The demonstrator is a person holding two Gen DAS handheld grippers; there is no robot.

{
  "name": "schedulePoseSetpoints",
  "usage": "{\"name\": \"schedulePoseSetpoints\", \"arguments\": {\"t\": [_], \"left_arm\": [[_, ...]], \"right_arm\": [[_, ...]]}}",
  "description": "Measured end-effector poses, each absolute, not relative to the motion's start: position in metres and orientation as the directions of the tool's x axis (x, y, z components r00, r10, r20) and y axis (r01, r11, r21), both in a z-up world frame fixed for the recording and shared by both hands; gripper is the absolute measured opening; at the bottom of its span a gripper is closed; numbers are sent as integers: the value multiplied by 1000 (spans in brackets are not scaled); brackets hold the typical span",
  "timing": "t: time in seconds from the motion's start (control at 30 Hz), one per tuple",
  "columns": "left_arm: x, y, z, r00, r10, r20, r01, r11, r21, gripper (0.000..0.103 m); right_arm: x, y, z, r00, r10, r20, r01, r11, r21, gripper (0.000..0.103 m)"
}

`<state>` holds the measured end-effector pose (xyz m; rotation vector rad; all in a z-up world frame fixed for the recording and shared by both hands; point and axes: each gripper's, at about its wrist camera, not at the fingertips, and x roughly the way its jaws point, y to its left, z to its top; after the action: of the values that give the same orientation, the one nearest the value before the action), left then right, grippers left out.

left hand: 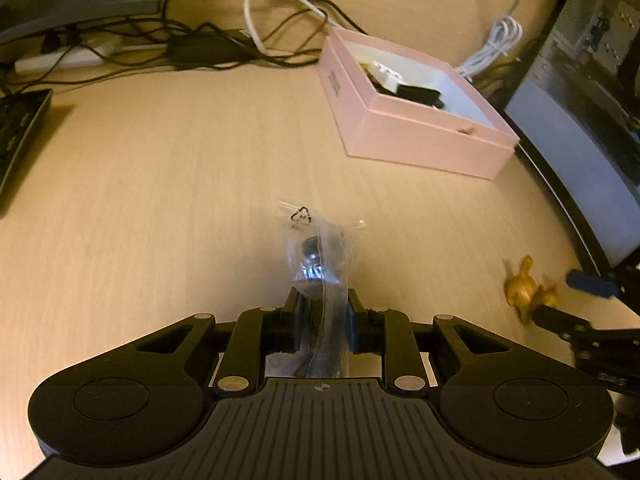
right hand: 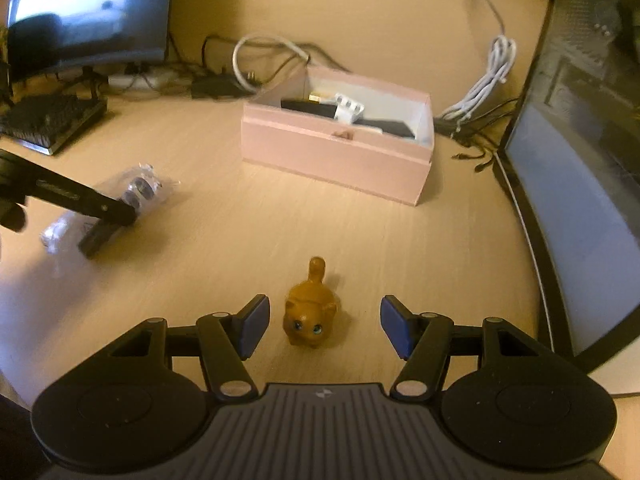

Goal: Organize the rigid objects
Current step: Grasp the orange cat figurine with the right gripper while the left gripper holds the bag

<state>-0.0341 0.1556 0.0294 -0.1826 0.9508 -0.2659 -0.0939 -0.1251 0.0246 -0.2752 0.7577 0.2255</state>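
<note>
My left gripper (left hand: pixel 322 300) is shut on a clear plastic bag (left hand: pixel 318 248) with a small dark part inside, held over the wooden desk; it also shows in the right wrist view (right hand: pixel 140 192). My right gripper (right hand: pixel 324 326) is open, its blue pads on either side of an orange cat figurine (right hand: pixel 310 314) standing on the desk, apart from it. The figurine also shows in the left wrist view (left hand: pixel 524 284). An open pink box (left hand: pixel 404 132) holds black and white items; in the right wrist view the box (right hand: pixel 336 156) lies ahead.
Monitors stand at the right (right hand: pixel 580 200) and far left (right hand: pixel 88 20). A keyboard (right hand: pixel 52 120) lies at the left. Black and white cables (left hand: pixel 240 40) and a power strip (left hand: pixel 60 60) lie behind the box. A coiled white cable (right hand: pixel 492 76) lies at the right.
</note>
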Motion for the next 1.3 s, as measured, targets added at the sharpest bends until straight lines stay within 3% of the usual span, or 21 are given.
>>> {"name": "schedulePoseSetpoints", "arguments": {"t": [0.2, 0.43, 0.77, 0.93, 1.3], "left_arm": [[-36, 157, 29, 550, -305, -777, 117, 950, -290, 24], [-37, 152, 29, 542, -309, -782, 161, 951, -265, 24], [-31, 158, 29, 522, -326, -788, 118, 943, -312, 24], [-31, 152, 30, 522, -299, -799, 132, 954, -270, 24], [-32, 147, 31, 527, -281, -802, 129, 959, -252, 24]], "right_arm": [[-89, -143, 20, 772, -115, -626, -180, 903, -389, 62], [-78, -170, 33, 677, 129, -724, -195, 981, -7, 62], [-81, -166, 17, 654, 131, -745, -205, 979, -8, 63], [-81, -169, 14, 654, 150, -742, -210, 978, 13, 70], [-87, -166, 6, 653, 154, -742, -204, 979, 23, 103]]}}
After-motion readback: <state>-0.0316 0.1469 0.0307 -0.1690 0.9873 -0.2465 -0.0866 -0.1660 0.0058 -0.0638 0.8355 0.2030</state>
